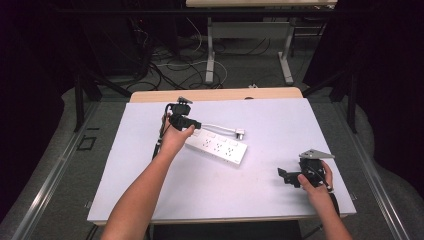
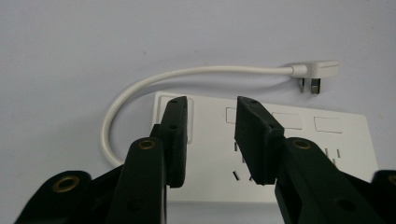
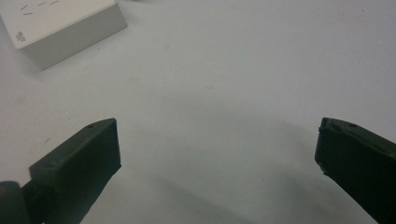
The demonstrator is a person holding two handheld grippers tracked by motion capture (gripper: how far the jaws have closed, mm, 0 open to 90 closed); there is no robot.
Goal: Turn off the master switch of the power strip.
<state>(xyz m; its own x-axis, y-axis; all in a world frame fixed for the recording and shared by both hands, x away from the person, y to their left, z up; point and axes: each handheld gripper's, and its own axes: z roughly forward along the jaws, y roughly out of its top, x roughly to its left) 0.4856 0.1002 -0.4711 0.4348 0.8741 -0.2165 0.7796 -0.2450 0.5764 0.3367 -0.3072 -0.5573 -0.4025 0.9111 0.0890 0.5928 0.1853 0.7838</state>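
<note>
The left tool hangs right over the cord end of the white power strip, jaws parted a little with nothing between them, just bare strip face and socket slots showing through the gap. The strip lies flat near the middle of the white tabletop, its short cord looping round to the plug, which rests on the tabletop just behind the strip.

The right tool sits low near the tabletop's right front corner, jaws spread wide and empty, well apart from the strip.

The risk, as I read it: those narrow jaws cannot span the strip's width, so a downward nudge may skate it across the smooth surface. A closing pad could also catch the cord and drag the plug along.

Containers? None on this tabletop, so nothing is held in anything.
</note>
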